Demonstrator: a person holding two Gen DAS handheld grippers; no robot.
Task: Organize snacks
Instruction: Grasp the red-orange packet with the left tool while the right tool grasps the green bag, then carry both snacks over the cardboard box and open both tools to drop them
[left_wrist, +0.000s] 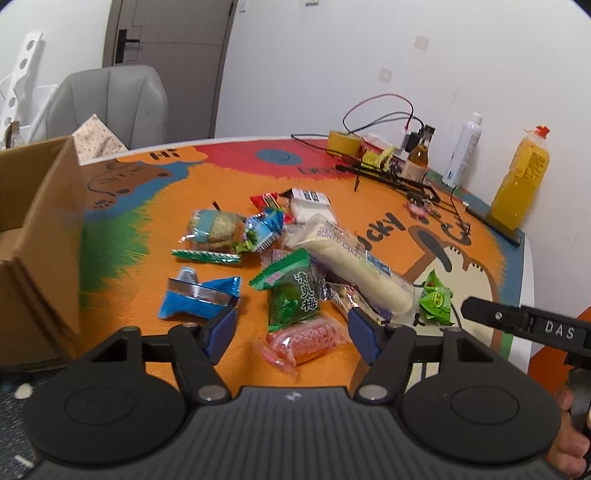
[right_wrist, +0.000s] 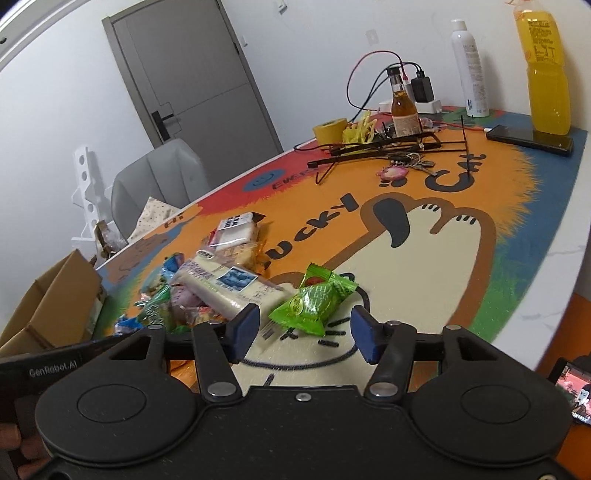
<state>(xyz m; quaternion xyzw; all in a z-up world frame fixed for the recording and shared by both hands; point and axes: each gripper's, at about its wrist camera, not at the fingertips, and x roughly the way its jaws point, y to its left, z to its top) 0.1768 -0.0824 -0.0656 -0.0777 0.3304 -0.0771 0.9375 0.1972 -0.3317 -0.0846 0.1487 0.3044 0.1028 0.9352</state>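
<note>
Both tongs part-open and empty: bright green packet (right_wrist: 314, 304) just ahead of right tongs (right_wrist: 304, 330), right of the long white cake roll (right_wrist: 229, 291); pink wafer pack (left_wrist: 303, 341) between left tongs (left_wrist: 291, 332).

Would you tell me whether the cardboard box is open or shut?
Open: the cardboard box shows raised flaps and a visible inside wall.

Cardboard box (left_wrist: 33, 236) cut off by the left edge, its inside hidden. Small wrappers (right_wrist: 192, 306) buried under the long white cake pack (right_wrist: 229, 291), unreadable. Phone screen (right_wrist: 576, 391) clipped at the bottom right corner, blurred.
</note>
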